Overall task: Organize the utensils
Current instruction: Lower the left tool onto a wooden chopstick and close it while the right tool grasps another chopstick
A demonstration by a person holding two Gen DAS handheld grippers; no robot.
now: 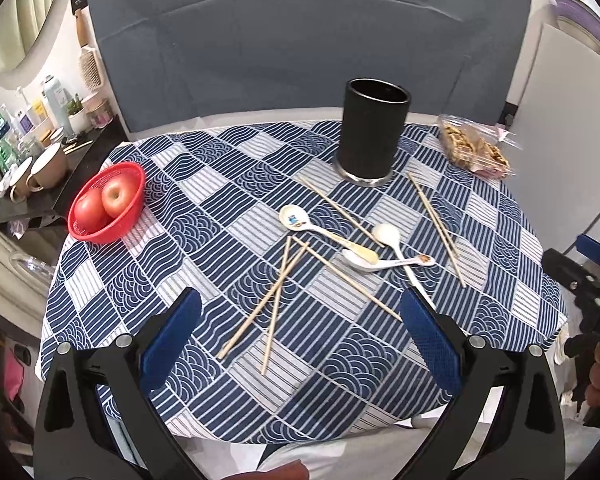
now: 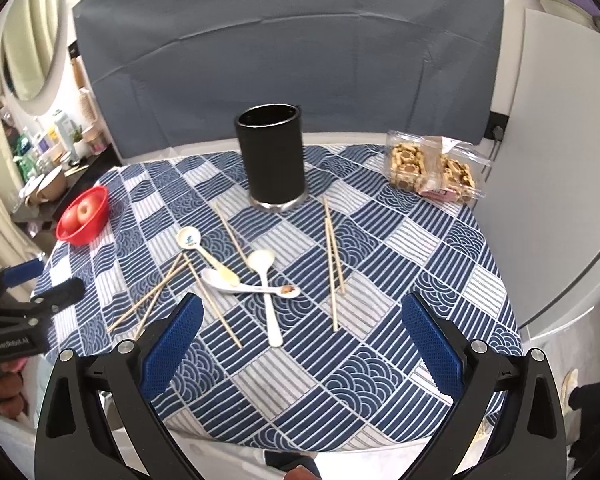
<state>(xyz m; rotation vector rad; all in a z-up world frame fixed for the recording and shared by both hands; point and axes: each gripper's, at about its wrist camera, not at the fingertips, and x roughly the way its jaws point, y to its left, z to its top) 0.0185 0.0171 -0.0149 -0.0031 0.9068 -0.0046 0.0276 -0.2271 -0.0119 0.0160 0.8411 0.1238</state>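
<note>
A black cylindrical holder [image 1: 373, 132] [image 2: 272, 156] stands upright at the back of a table with a blue patterned cloth. Three white ceramic spoons [image 1: 320, 230] [image 2: 265, 280] lie crossed in the middle, among several loose wooden chopsticks [image 1: 274, 300] [image 2: 332, 256]. My left gripper [image 1: 300, 328] hovers open over the table's near edge, nothing between its blue pads. My right gripper [image 2: 300, 332] is open too, just short of the spoons and empty. Each gripper shows at the edge of the other's view, held in a hand.
A red basket with two apples [image 1: 108, 204] [image 2: 83, 216] sits at the table's left edge. A clear box of cookies [image 1: 474, 148] [image 2: 432, 168] lies at the back right. A cluttered shelf with mugs and bottles [image 1: 32, 152] stands to the left, a grey backdrop behind.
</note>
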